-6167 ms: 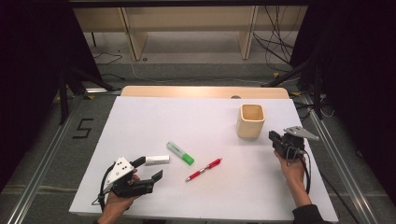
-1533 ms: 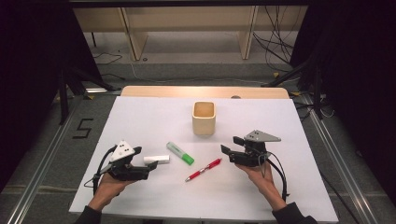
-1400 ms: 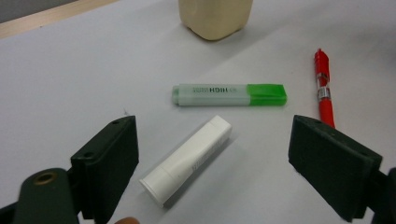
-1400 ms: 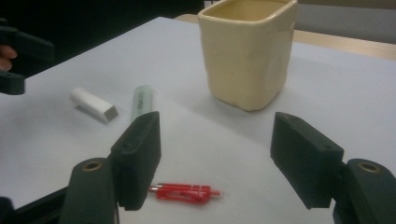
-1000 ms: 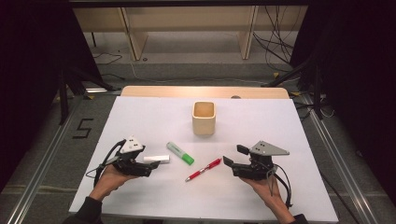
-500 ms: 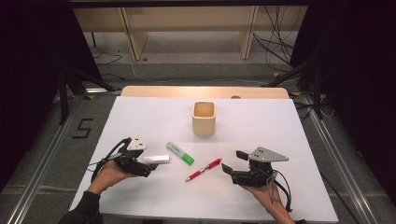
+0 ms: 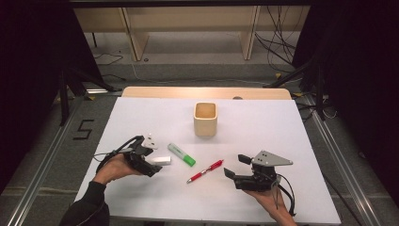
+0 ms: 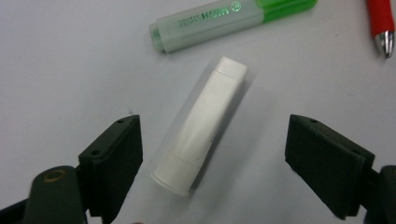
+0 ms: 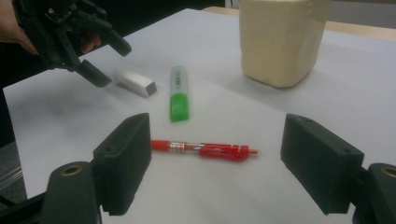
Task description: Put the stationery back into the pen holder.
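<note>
Three small things lie in the middle of the white worktop: a white capped tube, a green highlighter and a red pen. The tube lies flat between the fingers of the left gripper, which stand wide open on both sides of it and do not touch it. Just beyond the tube lies the highlighter, with pale printing on its clear cap; the letters are too blurred to read them surely. On the floor left of the worktop a dark mark like the figure 5 can be read.

The pen lies near the highlighter, between the two grippers, its silver tip toward the left one. In the right gripper view it lies crosswise ahead of the open fingers of the right gripper, which hold nothing. A cream square cup stands upright farther back, well apart from both hands.

Compared with half a second ago, the left gripper has come closer, so that the tube is now between its fingers; the right one has hardly moved. Six seconds ago the cup stood at the right side, near the right gripper.
</note>
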Demonstrator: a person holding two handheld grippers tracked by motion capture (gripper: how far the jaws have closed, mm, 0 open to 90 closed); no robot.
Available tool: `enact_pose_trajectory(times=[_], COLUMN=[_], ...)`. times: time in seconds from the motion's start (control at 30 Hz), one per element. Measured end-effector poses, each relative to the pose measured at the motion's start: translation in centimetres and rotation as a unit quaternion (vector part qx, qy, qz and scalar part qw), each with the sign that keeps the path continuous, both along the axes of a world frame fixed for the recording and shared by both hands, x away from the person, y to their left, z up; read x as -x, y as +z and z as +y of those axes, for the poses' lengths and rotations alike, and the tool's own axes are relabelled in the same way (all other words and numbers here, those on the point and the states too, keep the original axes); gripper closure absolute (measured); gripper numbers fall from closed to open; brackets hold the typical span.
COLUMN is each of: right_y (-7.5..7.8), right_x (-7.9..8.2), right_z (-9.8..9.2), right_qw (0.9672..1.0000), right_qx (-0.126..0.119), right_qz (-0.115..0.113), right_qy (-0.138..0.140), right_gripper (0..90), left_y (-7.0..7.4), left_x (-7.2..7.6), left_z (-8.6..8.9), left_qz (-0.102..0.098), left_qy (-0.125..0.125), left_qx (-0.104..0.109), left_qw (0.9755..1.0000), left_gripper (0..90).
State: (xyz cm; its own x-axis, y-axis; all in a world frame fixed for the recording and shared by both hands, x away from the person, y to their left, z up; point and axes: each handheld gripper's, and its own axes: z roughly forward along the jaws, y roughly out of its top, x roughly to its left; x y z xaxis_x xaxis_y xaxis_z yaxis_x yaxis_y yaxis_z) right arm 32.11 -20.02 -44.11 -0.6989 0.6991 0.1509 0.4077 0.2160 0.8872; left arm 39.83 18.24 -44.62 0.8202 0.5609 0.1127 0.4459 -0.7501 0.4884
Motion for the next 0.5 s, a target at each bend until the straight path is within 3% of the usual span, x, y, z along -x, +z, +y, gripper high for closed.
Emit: enact_pose_trajectory(times=[0.13,0.5], right_y=[-0.2,-0.6], right_x=[-0.1,-0.2], right_z=[0.1,0.7], right_qw=[1.0,0.9998], right_qx=[0.001,0.007], right_qz=[0.004,0.008], right_qy=[0.003,0.016], right_gripper=[25.5,25.8], left_y=[-0.1,-1.3], left_x=[-0.6,-1.8], left_z=[-0.2,-0.7], left_qz=[0.01,0.028], left_qy=[-0.016,-0.055], left_qx=[-0.03,-0.064], left_qw=[0.9994,0.996], left_gripper=[21.0,31.6])
